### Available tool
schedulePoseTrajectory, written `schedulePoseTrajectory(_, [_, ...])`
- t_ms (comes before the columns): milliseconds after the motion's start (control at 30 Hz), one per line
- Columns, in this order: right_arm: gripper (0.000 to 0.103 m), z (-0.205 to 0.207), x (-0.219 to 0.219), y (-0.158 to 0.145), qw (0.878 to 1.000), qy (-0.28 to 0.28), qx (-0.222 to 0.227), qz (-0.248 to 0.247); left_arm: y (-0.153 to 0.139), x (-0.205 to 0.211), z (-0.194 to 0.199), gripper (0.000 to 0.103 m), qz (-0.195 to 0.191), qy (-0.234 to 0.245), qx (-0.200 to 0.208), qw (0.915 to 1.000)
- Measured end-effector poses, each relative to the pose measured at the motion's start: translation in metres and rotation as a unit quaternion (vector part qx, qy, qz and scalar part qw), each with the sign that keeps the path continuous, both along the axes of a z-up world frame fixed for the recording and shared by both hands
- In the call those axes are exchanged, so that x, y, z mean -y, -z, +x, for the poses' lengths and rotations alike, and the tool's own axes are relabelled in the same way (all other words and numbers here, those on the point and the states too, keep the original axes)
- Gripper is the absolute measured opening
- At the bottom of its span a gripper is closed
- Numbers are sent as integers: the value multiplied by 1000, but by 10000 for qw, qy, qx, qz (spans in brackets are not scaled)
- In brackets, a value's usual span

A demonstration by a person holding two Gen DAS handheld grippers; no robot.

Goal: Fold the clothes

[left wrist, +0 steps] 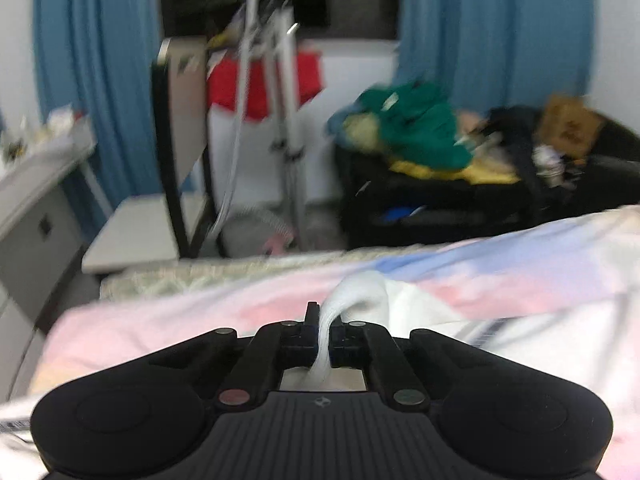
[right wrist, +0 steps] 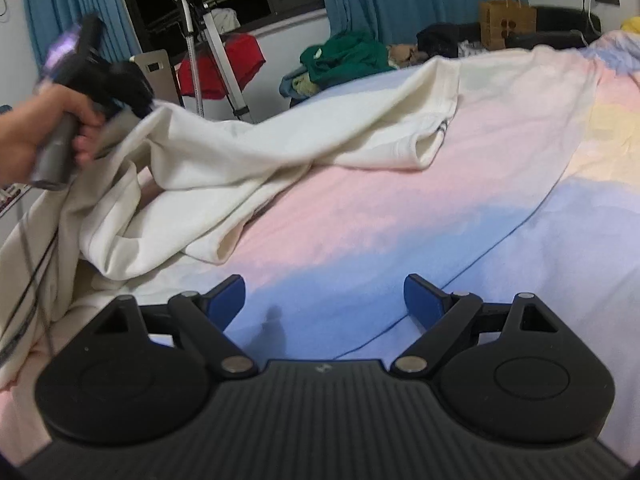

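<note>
A cream-white garment [right wrist: 248,148] lies rumpled across the left half of a bed with a pink, blue and yellow sheet [right wrist: 400,208]. My left gripper [left wrist: 325,330] is shut on a pinched fold of this white garment [left wrist: 360,292], which rises between its black fingers. The right wrist view shows that same left gripper [right wrist: 132,100] at the far left, held by a person's hand [right wrist: 36,132], lifting the cloth's edge. My right gripper [right wrist: 324,296] stands open low over the blue part of the sheet, with nothing between its blue pads [right wrist: 230,294].
Beyond the bed stand a metal drying rack with a red cloth [right wrist: 224,64], a chair [left wrist: 176,128], a pile of green and yellow clothes [left wrist: 416,128] on a dark sofa, and a brown paper bag [right wrist: 506,20]. Blue curtains [left wrist: 96,60] hang behind. Dark cables [right wrist: 36,264] trail at the left.
</note>
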State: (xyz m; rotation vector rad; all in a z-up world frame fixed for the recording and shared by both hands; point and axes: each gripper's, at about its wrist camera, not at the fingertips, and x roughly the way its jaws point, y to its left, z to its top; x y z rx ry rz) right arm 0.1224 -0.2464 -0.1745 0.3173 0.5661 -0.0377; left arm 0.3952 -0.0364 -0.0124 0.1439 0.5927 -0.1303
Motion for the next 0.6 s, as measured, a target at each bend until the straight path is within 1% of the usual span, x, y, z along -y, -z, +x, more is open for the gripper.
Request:
schedulePoseTrajectory(33, [88,-3,0,-3,10000,25,58,-28,-14,2,-23,3,-12,208,220,9995])
schedulePoseTrajectory(100, [88,-10,2,-9,9998,107,182,-59,-34,5,-74,3,-133,551,483,9972])
schedulePoseTrajectory(167, [88,-18,5,-16,9993,201,315,-85,-53,7,-126,3,-263,886,727,9931])
schedulePoseTrajectory(267, [88,-30,11,-28,9978,400,519,-119,-46,10,-210,3,-240,1408,894,9857])
schedulePoseTrajectory(333, [88,-38,18,-34,9969,511,594,12,-40,11,-267,3,-215,1755,995,9792])
schedulePoseTrajectory(400, [88,-50,29,-41,9951,652,674,301,-11,13,-312,3,-219,1998,757,9767])
schedulePoseTrajectory(467, [88,-64,41,-48,9923,780,759,596,23,12,-339,4,-283,2032,412,9779])
schedulePoseTrajectory(533, [88,-74,47,-52,9907,763,784,812,61,11,-349,4,-480,1873,-231,9809])
schedulePoseTrajectory(567, [88,-78,48,-53,9907,709,766,867,77,11,-350,4,-632,1680,-566,9821])
schedulePoseTrajectory(600, [86,-81,47,-54,9911,642,739,897,86,10,-351,4,-688,1570,-706,9827])
